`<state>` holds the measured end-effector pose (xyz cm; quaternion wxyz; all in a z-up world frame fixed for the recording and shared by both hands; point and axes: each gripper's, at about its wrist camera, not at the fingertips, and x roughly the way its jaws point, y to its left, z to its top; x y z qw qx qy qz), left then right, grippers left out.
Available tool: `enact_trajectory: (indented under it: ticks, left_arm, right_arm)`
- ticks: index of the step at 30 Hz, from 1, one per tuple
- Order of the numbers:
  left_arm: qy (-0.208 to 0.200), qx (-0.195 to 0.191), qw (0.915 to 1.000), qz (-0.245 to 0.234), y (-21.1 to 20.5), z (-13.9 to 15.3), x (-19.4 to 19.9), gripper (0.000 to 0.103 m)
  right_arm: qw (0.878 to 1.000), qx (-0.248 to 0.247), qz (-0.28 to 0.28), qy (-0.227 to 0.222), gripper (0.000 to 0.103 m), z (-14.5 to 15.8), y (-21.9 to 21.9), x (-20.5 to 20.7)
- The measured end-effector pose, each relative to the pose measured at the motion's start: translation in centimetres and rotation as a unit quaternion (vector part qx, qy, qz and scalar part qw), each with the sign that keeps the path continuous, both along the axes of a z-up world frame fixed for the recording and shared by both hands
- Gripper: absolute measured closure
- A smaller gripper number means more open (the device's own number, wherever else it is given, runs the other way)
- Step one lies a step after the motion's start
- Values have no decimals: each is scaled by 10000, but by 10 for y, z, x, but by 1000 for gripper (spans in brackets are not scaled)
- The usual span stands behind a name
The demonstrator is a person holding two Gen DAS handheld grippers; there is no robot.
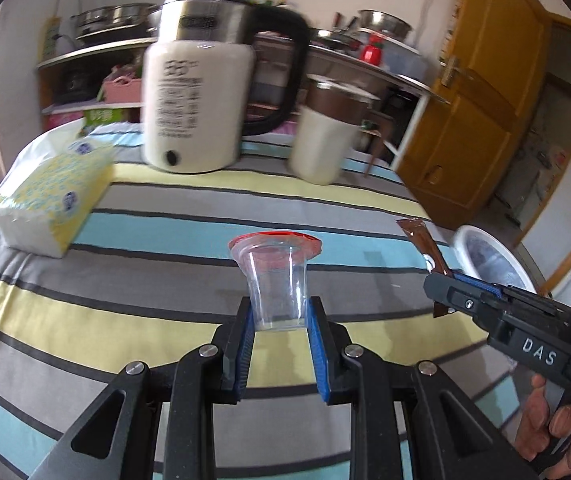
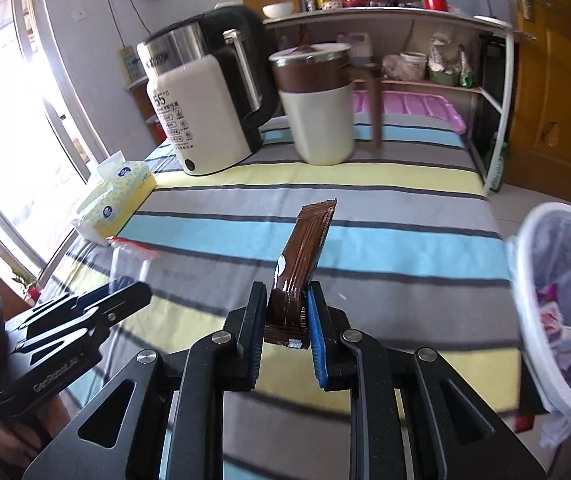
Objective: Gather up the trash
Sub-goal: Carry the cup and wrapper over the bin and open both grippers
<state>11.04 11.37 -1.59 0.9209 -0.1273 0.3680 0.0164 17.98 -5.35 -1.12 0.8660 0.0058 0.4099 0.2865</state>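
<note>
The left tool (image 1: 278, 316) grips a clear plastic cup (image 1: 277, 280), the right tool (image 2: 285, 312) pinches a brown foil packet (image 2: 301, 256), near the striped surface (image 2: 385, 248) edge by the white mesh bin (image 2: 557, 304).

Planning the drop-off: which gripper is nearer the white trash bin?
Right. The right gripper, holding the brown sachet, sits beside the white bin; the left gripper, holding the plastic cup, is farther away.

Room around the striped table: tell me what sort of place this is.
Most likely a home kitchen or dining corner. An electric kettle and a lidded jug stand on the table's striped cloth, and a shelf unit behind holds sauce bottles, bowls and pans. A wooden door is at the right.
</note>
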Motion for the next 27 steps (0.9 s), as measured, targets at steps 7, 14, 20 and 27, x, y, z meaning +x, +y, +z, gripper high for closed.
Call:
enact_trajectory:
  ticks: [7,14,20,27]
  left_arm:
    - [-155,82,9989,-436,-53,15,-2,77]
    - [-215,129,9971,-716,-90,21,-2,77]
    - [-240,172,9951,-943,-113,23,6,77]
    - [-290,214,9915,-1253,-140,27,21,77]
  right_arm:
    - [9996,65,-200,-204,82,14,-45,-22]
    - [9982,99,-459,-367,82,23,-87,-37]
    - [9967,105,-687,-418,82,25,-116,-41]
    - [9942,151,-964,-452,82,25,-148,-41]
